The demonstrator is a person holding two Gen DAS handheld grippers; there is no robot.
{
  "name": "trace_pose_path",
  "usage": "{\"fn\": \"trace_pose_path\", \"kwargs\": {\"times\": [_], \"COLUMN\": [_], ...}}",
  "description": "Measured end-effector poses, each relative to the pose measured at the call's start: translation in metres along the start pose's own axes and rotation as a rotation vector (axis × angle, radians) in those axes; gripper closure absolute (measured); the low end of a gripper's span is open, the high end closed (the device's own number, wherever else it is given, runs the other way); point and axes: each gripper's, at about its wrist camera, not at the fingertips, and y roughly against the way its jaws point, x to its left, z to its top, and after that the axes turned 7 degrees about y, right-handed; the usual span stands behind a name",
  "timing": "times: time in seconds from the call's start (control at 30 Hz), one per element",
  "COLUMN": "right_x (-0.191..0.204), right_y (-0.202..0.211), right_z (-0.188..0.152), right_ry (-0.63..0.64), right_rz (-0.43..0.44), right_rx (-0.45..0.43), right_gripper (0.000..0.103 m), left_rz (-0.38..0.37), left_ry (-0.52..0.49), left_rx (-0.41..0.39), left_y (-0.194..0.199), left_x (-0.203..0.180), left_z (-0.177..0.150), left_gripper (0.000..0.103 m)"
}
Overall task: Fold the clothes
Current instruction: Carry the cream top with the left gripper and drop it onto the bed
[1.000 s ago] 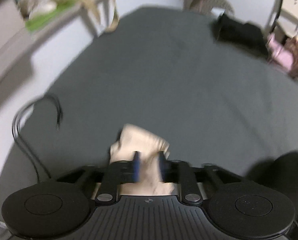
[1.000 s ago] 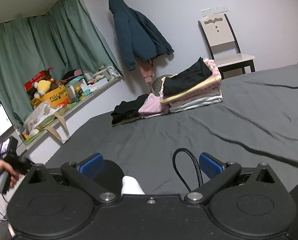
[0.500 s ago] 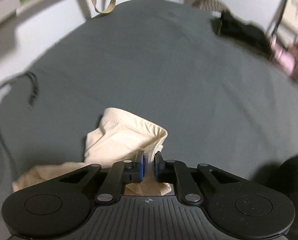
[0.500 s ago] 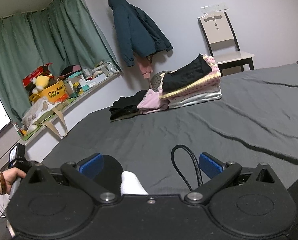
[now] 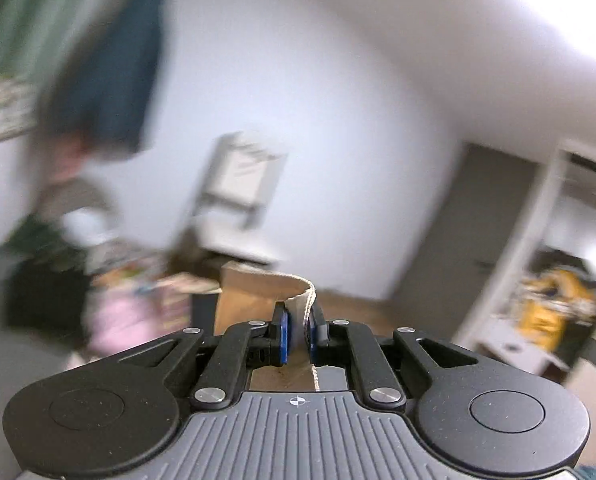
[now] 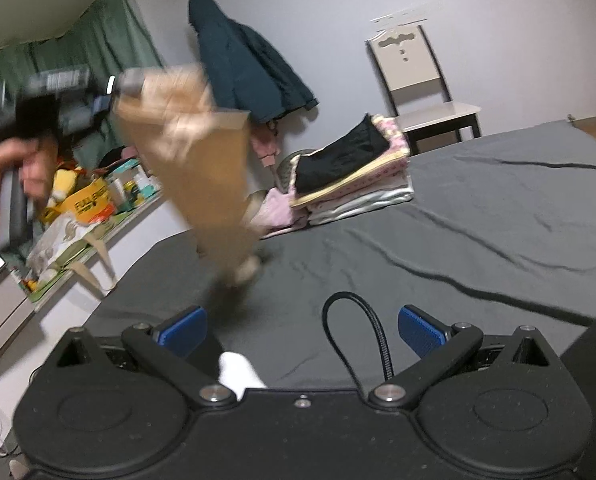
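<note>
The left gripper has its fingers closed on a beige garment hanging above the grey bed, while the right gripper fingers are wide open and empty.

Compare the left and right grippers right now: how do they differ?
The left gripper has its jaws shut on the beige garment; the right gripper has its jaws spread wide, holding nothing. The left is raised, dangling the garment above the bed; the right sits low. Both have blue pads.
</note>
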Motion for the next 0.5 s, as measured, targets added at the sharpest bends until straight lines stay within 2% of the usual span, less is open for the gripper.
{"fn": "trace_pose_path", "kwargs": {"times": [0.07, 0.17, 0.33, 0.4, 0.5], "right_x": [-0.007, -0.021, -0.044, -0.054, -0.063], "right_y": [0.003, 0.008, 0.018, 0.019, 0.012], "right_z": [0.0, -0.001, -0.003, -0.005, -0.005], "right_ry": [-0.015, -0.039, -0.054, -0.058, -0.064], "right_rz": [-0.019, -0.053, -0.115, -0.137, -0.164], "right_rx": [-0.006, -0.016, -0.006, 0.006, 0.027], "right_gripper": [0.0, 0.0, 0.0, 0.0, 0.0], "left_rz": [-0.063, -0.038, 0.119, 0.179, 0.229], "left_ry": [-0.041, -0.048, 0.076, 0.129, 0.26], "left_rx": [0.037, 0.131, 0.334, 0.363, 0.34], "left_y": [-0.028, -0.071, -0.121, -0.124, -0.119], "left_x": [-0.029, -0.036, 0.01, 0.029, 0.059], "left_z": [-0.005, -0.038, -0.131, -0.161, -0.183], "left_gripper": [0.094, 0.094, 0.094, 0.094, 0.094]}}
